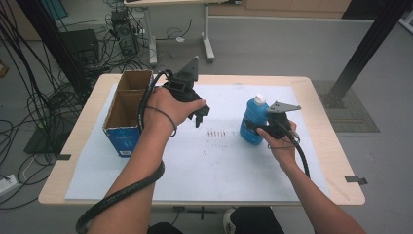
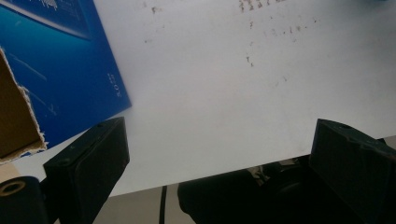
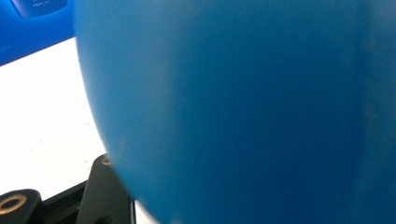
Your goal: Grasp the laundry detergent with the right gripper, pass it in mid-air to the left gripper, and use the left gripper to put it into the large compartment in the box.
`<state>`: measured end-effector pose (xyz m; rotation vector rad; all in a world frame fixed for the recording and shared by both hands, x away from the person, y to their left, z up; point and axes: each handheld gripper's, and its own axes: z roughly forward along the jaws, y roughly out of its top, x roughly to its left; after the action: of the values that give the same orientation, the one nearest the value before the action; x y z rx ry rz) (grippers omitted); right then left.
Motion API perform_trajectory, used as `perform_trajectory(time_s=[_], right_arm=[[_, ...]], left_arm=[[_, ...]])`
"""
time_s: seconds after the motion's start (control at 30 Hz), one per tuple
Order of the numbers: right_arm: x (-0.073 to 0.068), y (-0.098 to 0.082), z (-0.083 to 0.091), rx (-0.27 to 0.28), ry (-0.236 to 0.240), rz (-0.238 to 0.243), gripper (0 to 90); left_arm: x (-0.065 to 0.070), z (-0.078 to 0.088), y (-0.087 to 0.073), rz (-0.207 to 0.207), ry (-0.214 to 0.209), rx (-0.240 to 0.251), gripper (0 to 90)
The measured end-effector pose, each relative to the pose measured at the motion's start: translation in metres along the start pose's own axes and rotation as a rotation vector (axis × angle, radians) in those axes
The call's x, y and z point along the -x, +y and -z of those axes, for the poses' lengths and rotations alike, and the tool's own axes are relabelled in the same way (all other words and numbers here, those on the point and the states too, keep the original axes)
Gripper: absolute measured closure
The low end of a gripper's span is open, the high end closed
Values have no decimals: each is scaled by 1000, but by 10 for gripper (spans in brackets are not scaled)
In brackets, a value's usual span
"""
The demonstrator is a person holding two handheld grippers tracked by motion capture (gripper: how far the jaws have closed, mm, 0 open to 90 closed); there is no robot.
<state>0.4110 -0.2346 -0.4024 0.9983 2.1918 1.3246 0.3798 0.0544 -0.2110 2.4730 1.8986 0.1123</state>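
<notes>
- the right tool (image 1: 258,127) has its 2 jaws clamped on the blue plastic bottle with a white cap (image 1: 253,122), gripping low on the body.
- that bottle stands upright on the white paper sheet (image 1: 219,161) covering the wooden desk (image 1: 331,141), right of centre.
- in the right gripper view the bottle's blue wall (image 3: 243,112) sits tight against the lens.
- the left tool (image 1: 199,116) hangs above the sheet, jaws wide apart, holding nothing.
- just left of it stands the open cardboard box with blue sides (image 1: 124,114), 2 compartments, at the desk's left edge.
</notes>
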Motion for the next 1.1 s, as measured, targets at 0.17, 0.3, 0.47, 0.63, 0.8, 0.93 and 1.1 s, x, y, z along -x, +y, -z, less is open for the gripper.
perform_trajectory(time_s=[0.17,0.3,0.47,0.63,0.8,0.93,1.1], right_arm=[[0,-1,0,4,1,2,420],[0,-1,0,5,4,2,421],[0,-1,0,6,3,2,421],[0,-1,0,5,-1,1,421],[0,-1,0,5,0,2,422],[0,-1,0,6,2,3,422],[0,-1,0,6,1,2,423]], left_arm=[[0,1,0,0,2,2,52],[0,1,0,-2,3,3,52],[0,1,0,-1,2,4,52],[-1,2,-1,-3,5,0,52],[-1,3,-1,1,7,5,52],[0,3,0,-4,6,4,52],[1,3,0,-5,5,4,52]])
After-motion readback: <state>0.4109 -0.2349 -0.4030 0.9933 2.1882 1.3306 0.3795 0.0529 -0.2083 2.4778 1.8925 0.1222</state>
